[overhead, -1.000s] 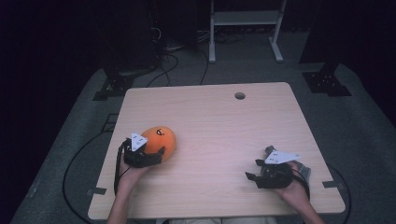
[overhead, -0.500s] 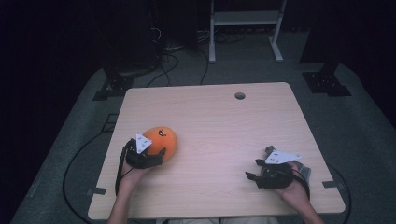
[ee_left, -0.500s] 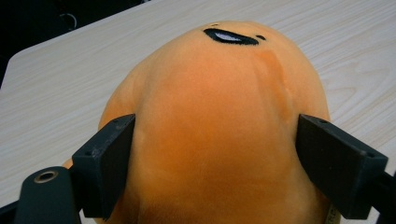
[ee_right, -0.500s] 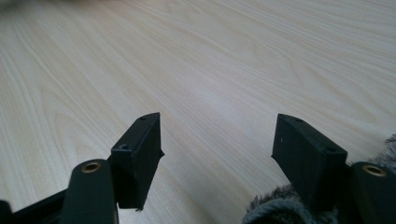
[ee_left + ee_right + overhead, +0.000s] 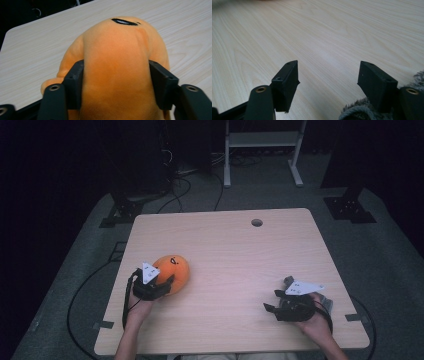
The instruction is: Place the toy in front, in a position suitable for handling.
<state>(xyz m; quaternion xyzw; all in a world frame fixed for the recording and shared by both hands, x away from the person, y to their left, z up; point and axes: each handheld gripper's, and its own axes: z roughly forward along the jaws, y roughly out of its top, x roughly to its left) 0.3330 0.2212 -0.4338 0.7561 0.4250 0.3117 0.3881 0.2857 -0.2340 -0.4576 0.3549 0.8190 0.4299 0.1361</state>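
Jaws of the left gripper had just been closing and pressed into both sides of the orange plush toy, denting its soft body. That toy lay on the wooden table at the near left, its stitched black mark facing up. At the near right, the right gripper rested low over bare wood, well apart from the toy, its jaws wide with nothing between them. Grey fuzzy material showed just beside its near jaw.
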